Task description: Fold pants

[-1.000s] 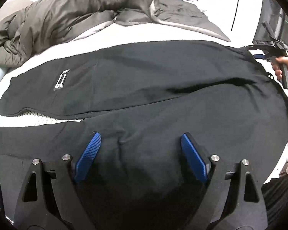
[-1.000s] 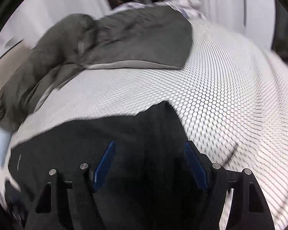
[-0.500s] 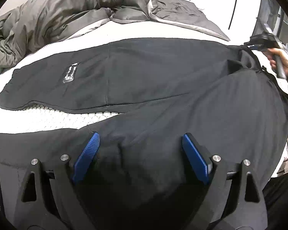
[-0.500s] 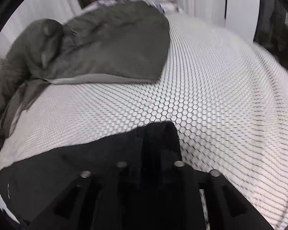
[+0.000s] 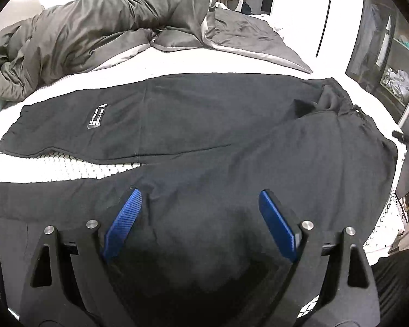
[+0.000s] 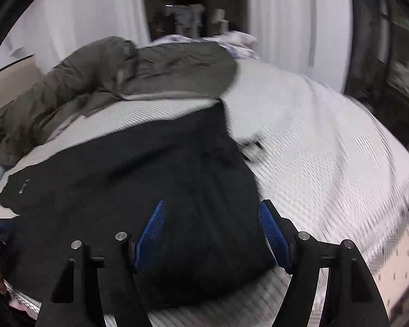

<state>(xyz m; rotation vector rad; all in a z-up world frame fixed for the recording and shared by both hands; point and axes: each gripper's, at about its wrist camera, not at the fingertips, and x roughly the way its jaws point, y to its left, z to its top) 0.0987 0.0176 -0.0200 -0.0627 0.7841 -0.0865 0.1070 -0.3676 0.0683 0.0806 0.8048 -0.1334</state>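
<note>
Across the bed (image 5: pixel 177 68): black pants (image 5: pixel 204 125) lie soft, limp | your left gripper (image 5: pixel 201 223), right gripper (image 6: pixel 212 231) both released, right just reopened | pinch waistband (image 5: pixel 351 106) corners.

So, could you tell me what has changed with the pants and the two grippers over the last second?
The right gripper closed on the pants at the far waistband corner, tugged it, and has just been opening again, pulled back with nothing gripped. The left gripper stayed open over the near leg; the grey duvet lies as before.

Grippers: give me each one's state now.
Left gripper: open, empty, above the black pants.
Right gripper: open, jaws just opened, holding nothing.
</note>
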